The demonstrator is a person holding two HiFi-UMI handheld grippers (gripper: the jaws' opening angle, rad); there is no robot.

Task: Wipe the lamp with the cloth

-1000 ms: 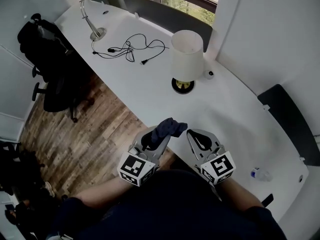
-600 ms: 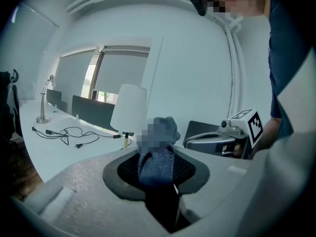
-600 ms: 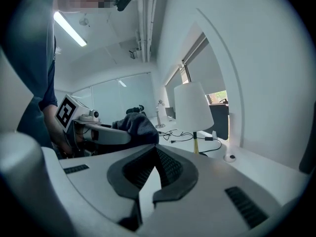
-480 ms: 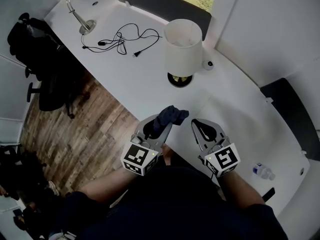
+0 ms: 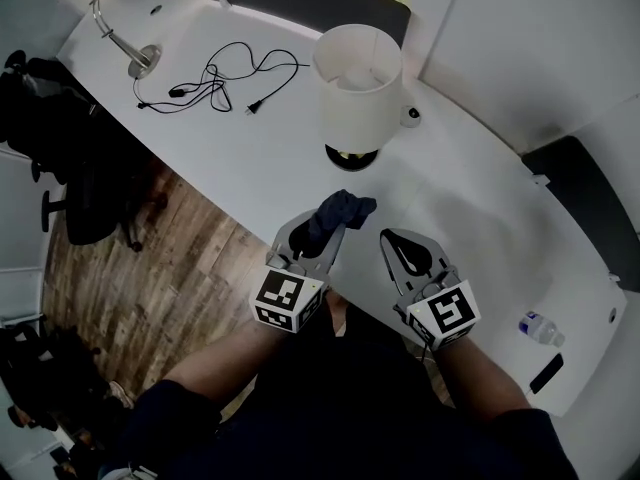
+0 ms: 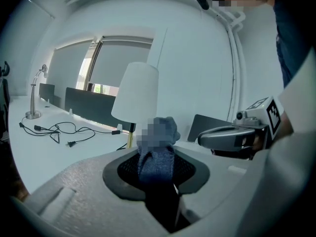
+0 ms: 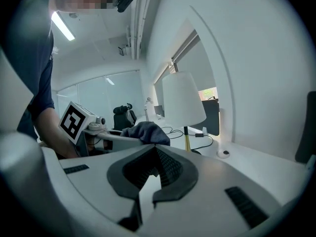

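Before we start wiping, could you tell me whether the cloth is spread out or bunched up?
Bunched up: the cloth sits as a crumpled wad clamped in the left gripper.

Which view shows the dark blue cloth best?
Head view: the dark blue cloth shows whole, bunched in the left gripper. Left gripper view has it close but partly mosaicked; right gripper view catches a side lump.

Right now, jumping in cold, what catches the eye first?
The white lamp stands on the desk, straight ahead. Just short of its base, the left gripper pinches a bunched dark blue cloth; the right gripper beside it is shut on nothing. A black cable sprawls far left.
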